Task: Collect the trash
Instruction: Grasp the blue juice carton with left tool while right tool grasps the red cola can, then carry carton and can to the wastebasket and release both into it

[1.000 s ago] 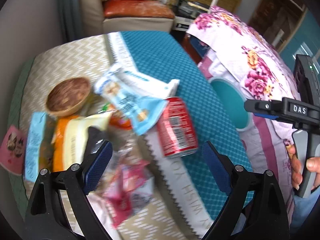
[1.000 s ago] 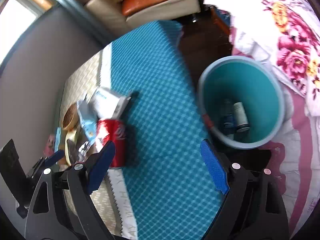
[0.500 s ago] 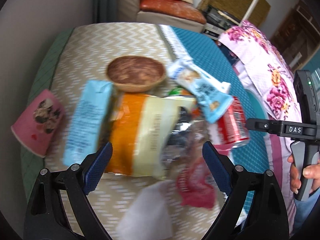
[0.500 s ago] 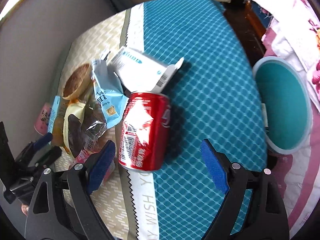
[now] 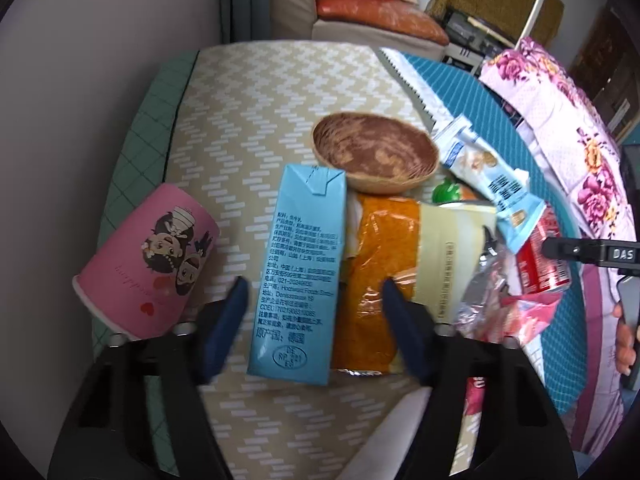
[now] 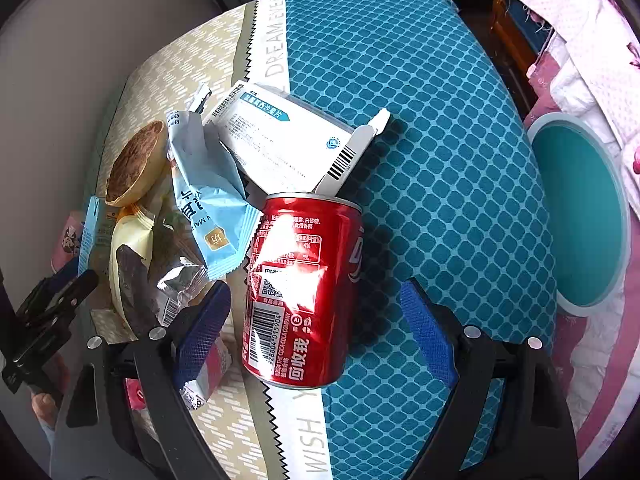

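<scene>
The left tongs [image 5: 314, 320] are closing around one blue milk carton [image 5: 302, 272], pads not yet touching. The right tongs [image 6: 316, 320] gape around one red cola can [image 6: 304, 288], lying right of the carton; one teal bin [image 6: 580, 216] stands beyond the can.

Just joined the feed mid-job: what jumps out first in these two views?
A red soda can lies on its side between the open jaws of the right hand-held gripper. The left hand-held gripper is closing around a light blue drink carton lying flat, beside a tipped pink paper cup. A teal bin waits at the right.
</scene>
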A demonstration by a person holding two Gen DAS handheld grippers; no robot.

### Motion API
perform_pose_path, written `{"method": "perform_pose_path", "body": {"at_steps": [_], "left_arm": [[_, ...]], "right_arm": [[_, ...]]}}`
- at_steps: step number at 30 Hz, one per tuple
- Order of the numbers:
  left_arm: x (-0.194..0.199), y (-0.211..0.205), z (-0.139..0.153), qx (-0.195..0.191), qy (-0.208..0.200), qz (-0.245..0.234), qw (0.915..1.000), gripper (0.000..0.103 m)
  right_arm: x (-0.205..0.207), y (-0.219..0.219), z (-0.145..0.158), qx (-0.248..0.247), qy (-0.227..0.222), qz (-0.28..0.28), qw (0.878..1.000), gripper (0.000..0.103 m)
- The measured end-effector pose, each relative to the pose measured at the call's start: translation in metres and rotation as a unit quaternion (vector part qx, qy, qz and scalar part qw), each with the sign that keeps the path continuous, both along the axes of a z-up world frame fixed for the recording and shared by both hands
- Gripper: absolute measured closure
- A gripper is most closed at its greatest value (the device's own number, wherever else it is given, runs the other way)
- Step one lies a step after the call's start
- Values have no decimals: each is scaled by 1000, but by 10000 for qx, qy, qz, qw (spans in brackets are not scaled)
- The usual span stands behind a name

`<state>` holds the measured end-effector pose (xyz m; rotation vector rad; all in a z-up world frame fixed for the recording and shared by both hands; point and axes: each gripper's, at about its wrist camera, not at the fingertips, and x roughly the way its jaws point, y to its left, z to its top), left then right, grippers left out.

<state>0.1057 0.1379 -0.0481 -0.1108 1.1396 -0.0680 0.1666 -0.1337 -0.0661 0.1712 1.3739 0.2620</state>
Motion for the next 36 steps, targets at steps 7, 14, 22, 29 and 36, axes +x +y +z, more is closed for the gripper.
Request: {"method": "perform_pose_path", "body": {"at_steps": [7,14,22,29,36], "left_arm": [[8,-4,-20,-18,196,-52,9998,65],[9,-4,-22,-96,218,-73,9997,65],[21,-4,-30,24,320,65,9995,64],[-1,-8,-7,175,66,226,9996,65],[-30,-17,42,23,-405,242,9989,65]], "right_arm": [[0,7,-1,17,-166,98,9998,46],[-9,9,0,-76,-209,256,9994,46],[-9,15,-4,-40,-135,270,9995,43],[-15,2,-9,211,-88,166,9996,44],[-30,-32,4,577,-204,-79,9981,44]]}}
